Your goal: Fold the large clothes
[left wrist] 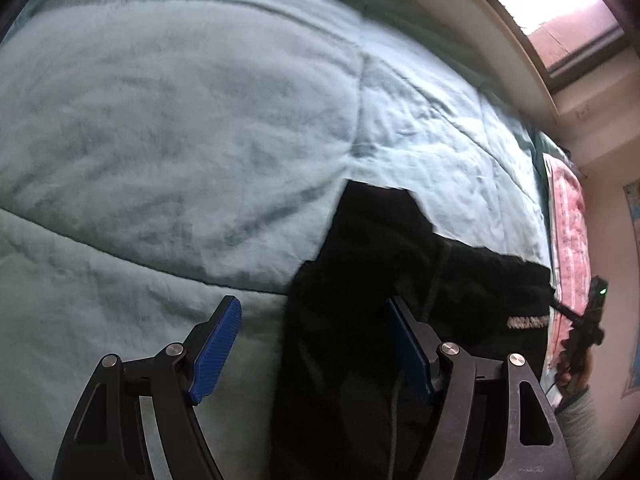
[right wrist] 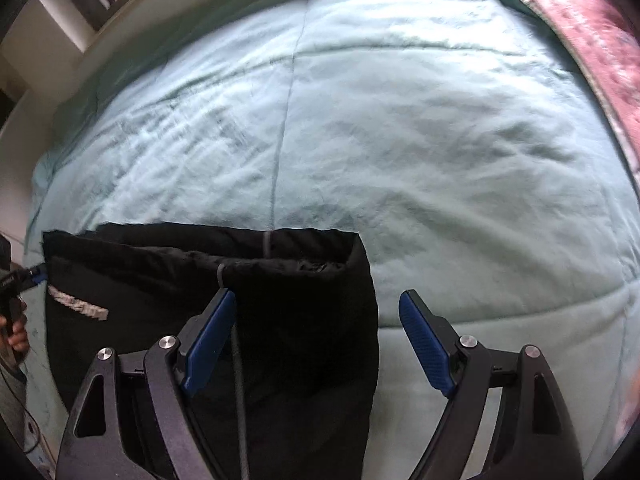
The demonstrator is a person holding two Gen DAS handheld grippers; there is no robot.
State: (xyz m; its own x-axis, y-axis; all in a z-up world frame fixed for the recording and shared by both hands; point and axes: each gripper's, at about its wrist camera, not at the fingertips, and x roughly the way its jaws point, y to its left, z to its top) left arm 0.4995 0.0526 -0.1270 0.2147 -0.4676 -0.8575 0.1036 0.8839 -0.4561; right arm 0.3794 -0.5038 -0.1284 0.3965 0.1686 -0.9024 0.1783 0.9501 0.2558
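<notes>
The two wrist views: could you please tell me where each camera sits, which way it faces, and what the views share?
Left wrist view: sits on the left gripper, looking steeply down along its open blue pads at the black garment on the light green quilt; the right gripper and a hand show at the right edge.
Right wrist view: sits on the right gripper, jaws open, looking down at the same garment; the left gripper shows at the left edge.
Shared: garment, quilt, pink bedding, window.

Left hand-held gripper (left wrist: 314, 346) jaws spread wide, angled downward, right hand-held gripper (right wrist: 318, 338) likewise, both empty
</notes>
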